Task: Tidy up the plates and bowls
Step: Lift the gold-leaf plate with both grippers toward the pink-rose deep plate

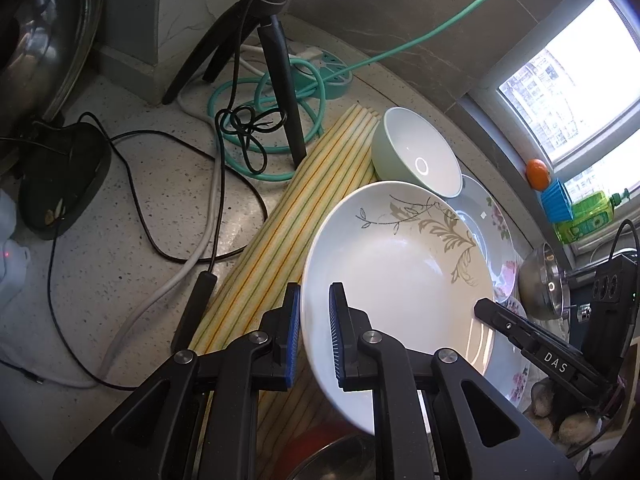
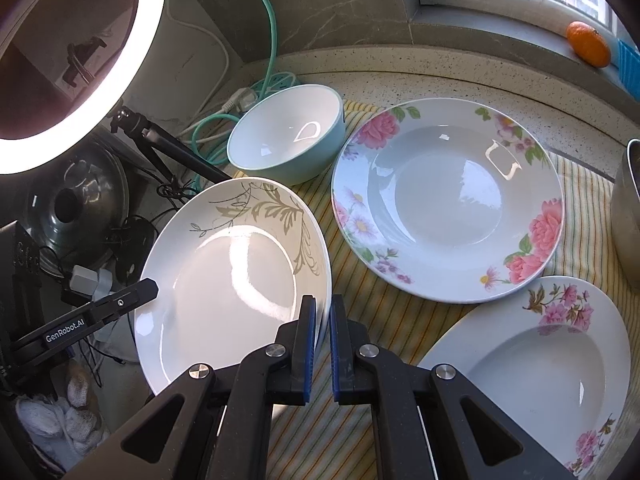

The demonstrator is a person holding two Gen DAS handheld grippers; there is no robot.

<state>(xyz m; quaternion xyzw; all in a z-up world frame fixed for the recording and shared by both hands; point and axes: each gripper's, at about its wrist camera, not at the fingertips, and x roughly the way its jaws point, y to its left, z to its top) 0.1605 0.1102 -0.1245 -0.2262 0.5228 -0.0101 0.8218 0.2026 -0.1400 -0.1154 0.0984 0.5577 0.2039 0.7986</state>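
Note:
Both grippers hold a white plate with a grey leaf pattern by opposite rims, tilted above the striped cloth. My left gripper is shut on its left rim and my right gripper is shut on its right rim. A pale green bowl stands behind the plate. On the cloth to the right lies a large rose-patterned plate, with a second flowered plate nearer to me.
A tripod, a teal hose and black and white cables crowd the counter at the left. A metal pot stands at the right edge. On the window sill sits an orange. A ring light glows at the upper left.

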